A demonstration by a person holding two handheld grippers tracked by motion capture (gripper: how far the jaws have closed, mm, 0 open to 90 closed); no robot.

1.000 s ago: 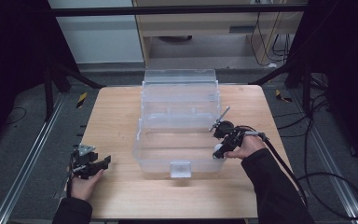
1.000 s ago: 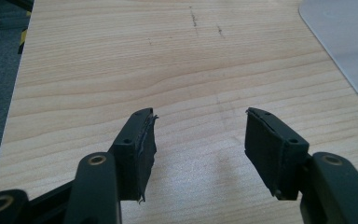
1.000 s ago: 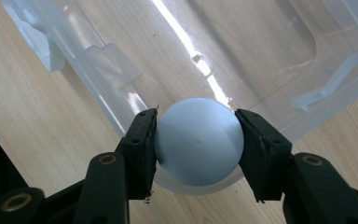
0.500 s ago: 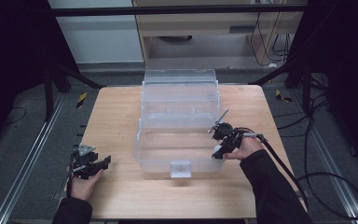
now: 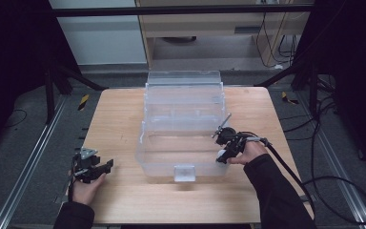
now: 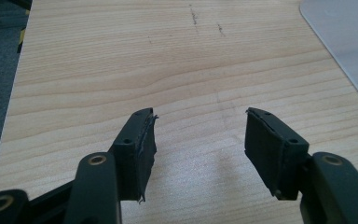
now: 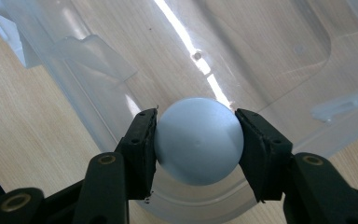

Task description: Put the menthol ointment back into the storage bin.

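Pale wooden tabletop [image 5: 124,119] carries a clear plastic storage bin [image 5: 183,124] at its centre. Your right gripper [image 7: 198,140] clamps a pale blue-white ball [image 7: 198,140] over the bin's near right rim. Your left gripper [image 6: 199,140] rests spread wide, holding nothing, near the table's front left.
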